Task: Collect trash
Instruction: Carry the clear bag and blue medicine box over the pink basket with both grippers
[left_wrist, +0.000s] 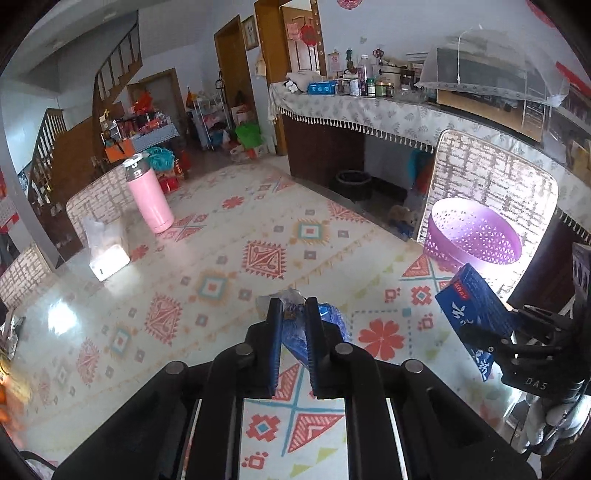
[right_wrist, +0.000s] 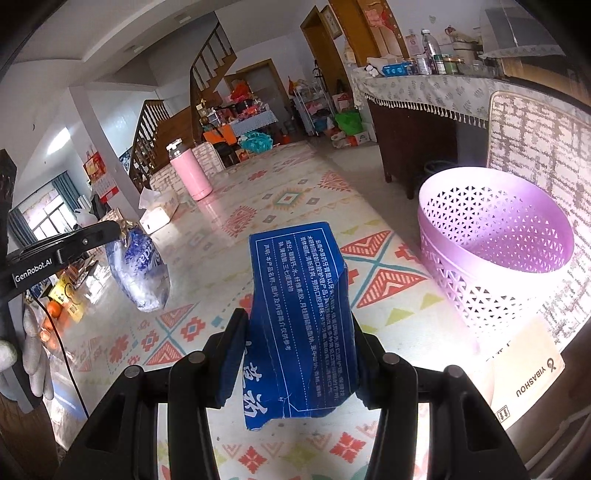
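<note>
over the desk (left_wrist: 221, 236) | your left claw (left_wrist: 292, 314) grips blue wrapper (right_wrist: 138, 269) | right claw (right_wrist: 295, 328) grips blue carton (right_wrist: 303, 314) | purple basket (right_wrist: 495, 240) looks empty, both drops left

Pink thermos (left_wrist: 149, 197) upright near table's (left_wrist: 229, 258) far left edge, white tissue box (left_wrist: 107, 254) just beside it; cluttered sideboard (left_wrist: 369, 110) beyond, mesh food cover (left_wrist: 491, 70) on top.

I see my left gripper (left_wrist: 293, 306) with its fingers (left_wrist: 274, 332) clamped on a crumpled blue wrapper (left_wrist: 295, 334) above the patterned bench (left_wrist: 221, 258).
</note>
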